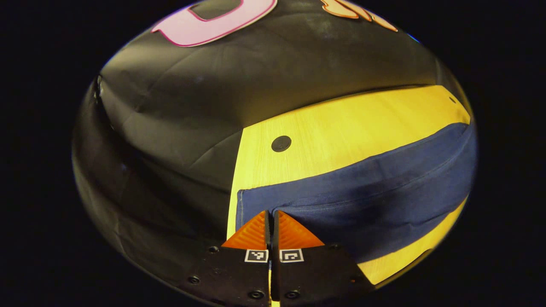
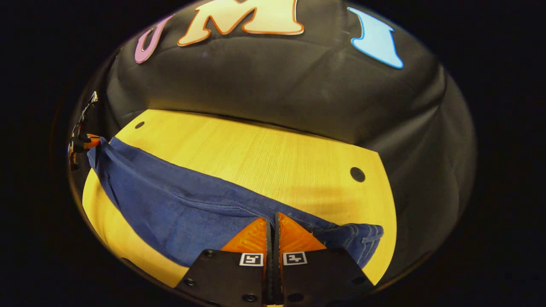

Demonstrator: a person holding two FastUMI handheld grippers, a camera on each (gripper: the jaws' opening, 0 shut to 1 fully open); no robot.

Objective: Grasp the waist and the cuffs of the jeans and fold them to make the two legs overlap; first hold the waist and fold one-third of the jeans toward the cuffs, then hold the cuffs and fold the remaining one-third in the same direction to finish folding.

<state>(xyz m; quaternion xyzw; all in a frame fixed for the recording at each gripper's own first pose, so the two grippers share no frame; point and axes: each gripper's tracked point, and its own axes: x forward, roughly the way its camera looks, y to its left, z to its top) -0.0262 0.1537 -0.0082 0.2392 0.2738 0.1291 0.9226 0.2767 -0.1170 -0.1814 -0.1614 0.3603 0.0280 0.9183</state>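
Dark blue jeans (image 1: 375,187) lie on the yellow wooden table (image 1: 341,128), folded lengthwise so the legs overlap in one long band. My left gripper (image 1: 271,212) is shut with its tips pinching the cuff end (image 1: 245,200) near the table's left edge. In the right gripper view the jeans (image 2: 170,200) stretch from lower right to far left. My right gripper (image 2: 273,215) is shut on the upper edge of the denim close to the waist (image 2: 362,238), where belt loops show. Far off, the left gripper (image 2: 85,143) holds the cuffs slightly raised.
The table (image 2: 264,157) has round dark holes near its corners (image 1: 281,143) (image 2: 357,174). Black booth cloth (image 2: 277,85) rises right behind the table's far edge and hangs down past its sides. Bare wood lies beyond the jeans.
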